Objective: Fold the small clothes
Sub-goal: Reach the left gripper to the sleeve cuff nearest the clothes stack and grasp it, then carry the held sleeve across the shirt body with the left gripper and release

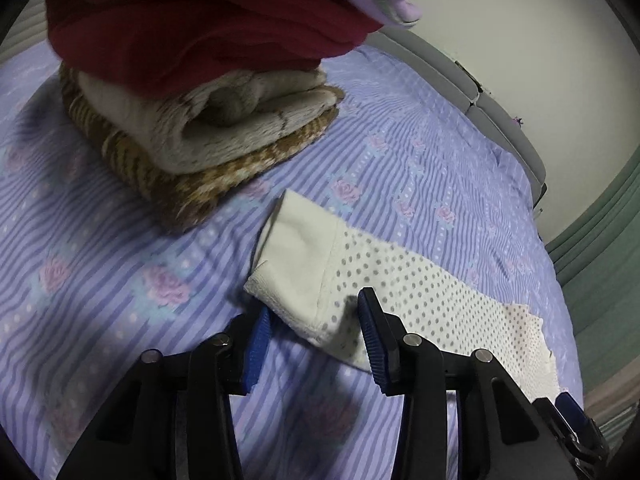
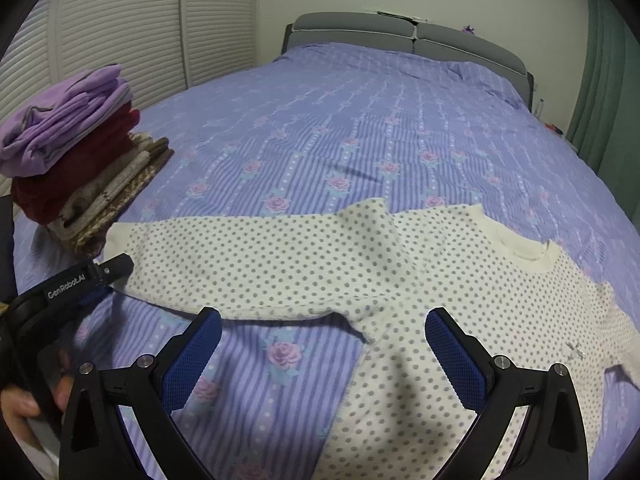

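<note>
The dotted white top (image 2: 328, 264) lies spread flat on the bed (image 2: 360, 128), near its front edge, with the collar (image 2: 516, 244) toward my right and one sleeve (image 2: 224, 256) stretched out toward my left. The plain cream cuff (image 1: 296, 240) of that sleeve points at the pile of folded clothes.

My left claw (image 1: 316, 344) sits at the cuff end of the sleeve. Its blue pads (image 1: 256, 344) stand apart on either side of the cuff's lower corner; the fabric lies between them, and I see no pad pressing on it, so the claw is released. My hand (image 2: 24, 404) grips its handle at the left edge of the right wrist view.

My right claw (image 2: 324, 364) hangs above the armpit region of the top, jaws wide apart, grasping nothing.

The folded stack (image 2: 80, 168) rests on the bed just beyond the cuff: a purple garment (image 2: 64, 124) on top, a red one (image 1: 192, 36) beneath, beige and brown patterned pieces (image 1: 224, 136) at the bottom. A grey headboard (image 2: 400, 40) closes the far end of the bed.
</note>
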Tool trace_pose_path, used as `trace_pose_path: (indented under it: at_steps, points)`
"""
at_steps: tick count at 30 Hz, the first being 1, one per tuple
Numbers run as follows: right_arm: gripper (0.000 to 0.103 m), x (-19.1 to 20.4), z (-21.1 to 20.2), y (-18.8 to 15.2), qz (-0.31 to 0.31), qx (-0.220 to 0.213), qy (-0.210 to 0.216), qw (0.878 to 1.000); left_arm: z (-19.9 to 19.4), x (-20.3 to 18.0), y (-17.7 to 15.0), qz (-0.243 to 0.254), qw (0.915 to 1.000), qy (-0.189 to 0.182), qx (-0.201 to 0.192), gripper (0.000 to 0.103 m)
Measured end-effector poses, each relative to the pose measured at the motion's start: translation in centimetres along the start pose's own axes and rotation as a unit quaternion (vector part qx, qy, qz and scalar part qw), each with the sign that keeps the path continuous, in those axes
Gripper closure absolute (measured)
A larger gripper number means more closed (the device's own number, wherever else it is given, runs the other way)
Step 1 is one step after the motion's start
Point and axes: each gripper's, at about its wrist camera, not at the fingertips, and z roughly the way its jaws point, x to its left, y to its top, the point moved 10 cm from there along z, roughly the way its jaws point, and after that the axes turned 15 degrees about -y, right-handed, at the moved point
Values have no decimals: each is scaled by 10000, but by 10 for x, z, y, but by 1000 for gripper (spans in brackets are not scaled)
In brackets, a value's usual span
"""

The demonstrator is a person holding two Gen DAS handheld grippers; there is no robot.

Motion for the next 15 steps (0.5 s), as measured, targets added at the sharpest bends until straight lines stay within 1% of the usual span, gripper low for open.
trace_pose_path:
  at_steps: [1,3,4,7,10,13,15]
  points:
    - [0,-3,0,0,20,8,-14,10000,0,-2,1,67,10000,49,40,79]
    - [0,-10,0,0,84,25,-40,10000,-3,-8,5,142,9999,-25,51,86]
    - [0,-14,-1,1,116,30,-57,9999,-5,-12,8,209,9998,-32,21,86]
    - [0,-30,-5,1,217,11,-121,9997,-23,-43,19,793,9967,-29,-188,86]
    - [0,-53,-13,1,315,-37,-281,9991,-42,-99,31,1579,9863,-256,-414,86]
    - [0,-85,-22,0,561,-62,-414,9975,-53,-158,35,2169,9729,-604,-522,86]
    - [0,-109,-28,-1,731,-69,-516,9960,-56,-192,34,2462,9642,-829,-532,87]
